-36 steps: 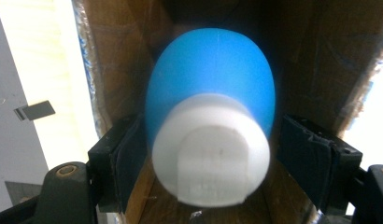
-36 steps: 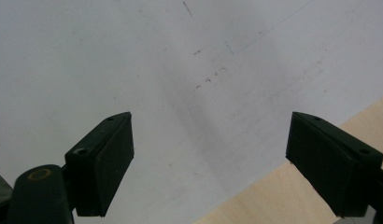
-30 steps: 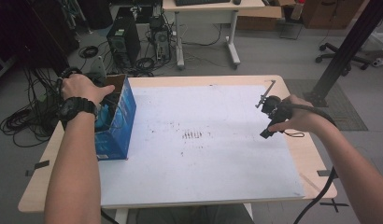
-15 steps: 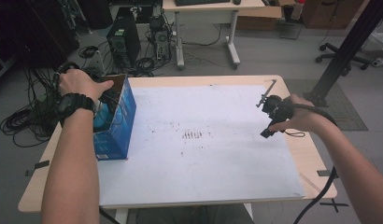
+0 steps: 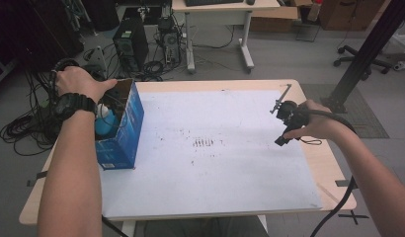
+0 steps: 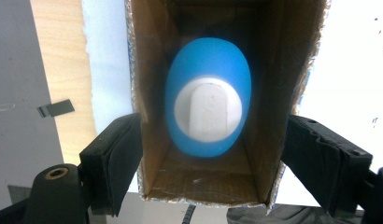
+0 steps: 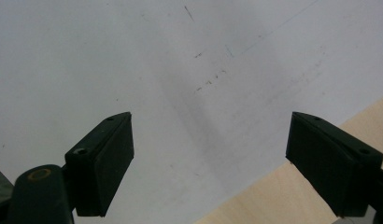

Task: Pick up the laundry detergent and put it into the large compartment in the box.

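Left gripper view: spread jaws of the left gripper [image 6: 210, 154] straddle the open blue box [image 6: 152, 74], with the upright blue bottle [image 6: 208, 100] standing directly below, untouched.

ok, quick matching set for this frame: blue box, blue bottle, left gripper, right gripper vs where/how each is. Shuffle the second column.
Things:
1. blue box
2. blue bottle
3. left gripper
4. right gripper

Places or states:
A. open over the white sheet, near the table's edge
B. inside the box, white cap up
C. open, above the box's mouth
D. stands open-topped at the table's left

Pairs: 1-D, 2-B, 3-C, 4-A
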{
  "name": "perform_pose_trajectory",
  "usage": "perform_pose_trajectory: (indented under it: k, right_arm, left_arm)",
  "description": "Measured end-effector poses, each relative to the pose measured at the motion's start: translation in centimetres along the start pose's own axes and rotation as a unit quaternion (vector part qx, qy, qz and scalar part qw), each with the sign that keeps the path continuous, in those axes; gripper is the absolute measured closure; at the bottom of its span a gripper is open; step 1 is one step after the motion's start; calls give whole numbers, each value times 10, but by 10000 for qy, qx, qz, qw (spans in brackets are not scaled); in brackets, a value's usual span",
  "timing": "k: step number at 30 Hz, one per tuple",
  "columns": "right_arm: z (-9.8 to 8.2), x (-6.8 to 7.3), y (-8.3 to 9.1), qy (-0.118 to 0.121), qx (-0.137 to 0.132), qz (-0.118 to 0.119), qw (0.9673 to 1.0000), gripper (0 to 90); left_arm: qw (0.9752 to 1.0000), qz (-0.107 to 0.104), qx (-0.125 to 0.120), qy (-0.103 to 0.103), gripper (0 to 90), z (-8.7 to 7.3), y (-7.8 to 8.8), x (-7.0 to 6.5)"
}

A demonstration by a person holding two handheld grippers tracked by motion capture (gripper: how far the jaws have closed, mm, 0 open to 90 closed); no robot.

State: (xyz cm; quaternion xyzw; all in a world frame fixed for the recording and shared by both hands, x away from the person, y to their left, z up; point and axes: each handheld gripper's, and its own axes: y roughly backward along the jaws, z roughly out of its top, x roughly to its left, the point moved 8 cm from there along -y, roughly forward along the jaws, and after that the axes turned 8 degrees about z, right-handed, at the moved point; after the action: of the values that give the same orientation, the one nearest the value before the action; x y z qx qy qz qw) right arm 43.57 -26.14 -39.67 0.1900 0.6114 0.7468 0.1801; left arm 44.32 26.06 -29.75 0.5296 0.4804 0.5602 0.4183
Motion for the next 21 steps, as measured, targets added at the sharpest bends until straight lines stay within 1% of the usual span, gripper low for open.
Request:
perform_pose_trajectory:
  k: [3, 9, 14, 21]
  right_arm:
    - [0, 0, 0, 12, -2, 2, 10000, 152]
    - [1, 1, 1, 16, -6, -6, 10000, 152]
    - [0, 0, 2, 10, -9, -11, 10000, 152]
    - [0, 1, 3, 13, -16, -12, 10000, 152]
  left_arm:
    - [10000, -17, -4, -8, 212, -1, 5, 0]
    - [9999, -4, -108, 34, 209, -1, 14, 2]
    - [9999, 15, -130, 24, 207, -2, 21, 3]
    - [9997, 47, -234, -2, 205, -3, 34, 3]
